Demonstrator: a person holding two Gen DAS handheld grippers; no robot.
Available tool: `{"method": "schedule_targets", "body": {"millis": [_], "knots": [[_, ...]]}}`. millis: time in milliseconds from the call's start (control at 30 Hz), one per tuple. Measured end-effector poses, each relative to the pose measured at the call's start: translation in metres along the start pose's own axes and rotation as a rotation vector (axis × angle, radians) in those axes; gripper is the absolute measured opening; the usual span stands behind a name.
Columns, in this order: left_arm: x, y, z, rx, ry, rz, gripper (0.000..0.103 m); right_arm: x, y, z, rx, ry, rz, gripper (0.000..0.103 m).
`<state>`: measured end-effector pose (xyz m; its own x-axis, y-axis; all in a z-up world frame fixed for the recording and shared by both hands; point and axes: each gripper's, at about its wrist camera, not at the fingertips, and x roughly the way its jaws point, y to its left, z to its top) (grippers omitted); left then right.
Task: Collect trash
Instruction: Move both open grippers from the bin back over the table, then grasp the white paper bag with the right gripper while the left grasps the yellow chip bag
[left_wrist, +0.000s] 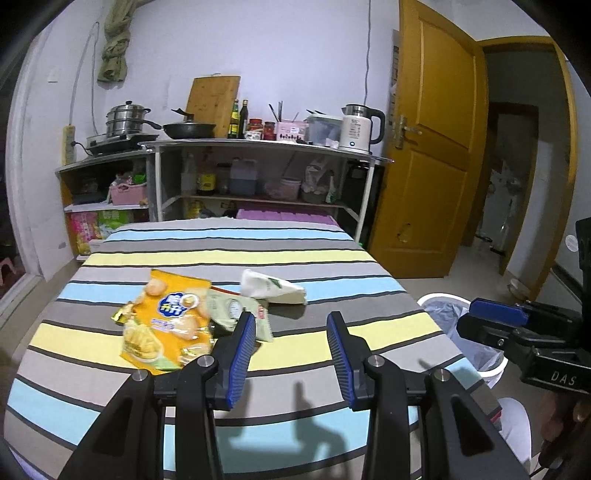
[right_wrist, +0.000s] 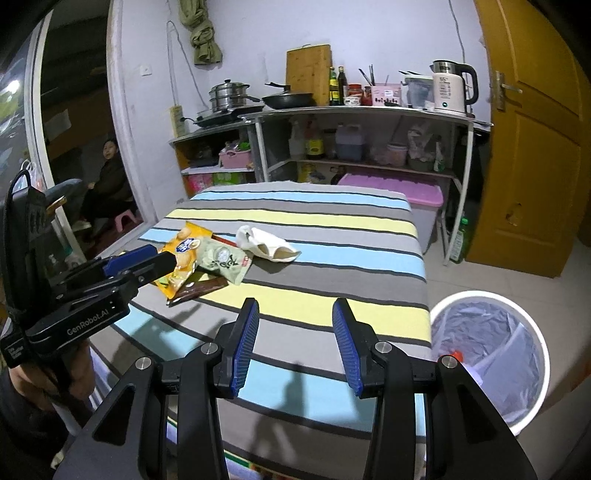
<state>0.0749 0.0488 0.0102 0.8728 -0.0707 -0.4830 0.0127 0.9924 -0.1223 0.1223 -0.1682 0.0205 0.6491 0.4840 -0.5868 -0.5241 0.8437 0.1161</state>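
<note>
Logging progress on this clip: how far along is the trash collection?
Barely started. The lined bin beside the table holds something with an orange tip, too hidden to identify. Nothing is in hand: left gripper and right gripper are open. Left: orange snack bag, green packet, brown wrapper, white bag.
</note>
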Motion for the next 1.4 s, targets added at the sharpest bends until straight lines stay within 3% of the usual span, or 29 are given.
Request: {"method": "schedule_targets", "body": {"millis": [733, 1033, 1267, 1400], "knots": [[0.008, 0.087, 0.002, -0.058, 0.030, 0.118, 0.040, 0.057, 0.047, 0.033, -0.127, 0.021, 0.070, 0.045], [0.029, 0.127, 0.003, -0.082, 0.044, 0.159, 0.050, 0.099, 0.047, 0.042, -0.166, 0.071, 0.083, 0.046], [0.052, 0.152, -0.002, -0.114, 0.097, 0.148, 0.052, 0.131, 0.052, 0.048, -0.221, 0.104, 0.075, 0.046], [0.067, 0.159, -0.006, -0.149, 0.155, 0.093, 0.058, 0.144, 0.057, 0.052, -0.266, 0.109, 0.073, 0.046]]}}
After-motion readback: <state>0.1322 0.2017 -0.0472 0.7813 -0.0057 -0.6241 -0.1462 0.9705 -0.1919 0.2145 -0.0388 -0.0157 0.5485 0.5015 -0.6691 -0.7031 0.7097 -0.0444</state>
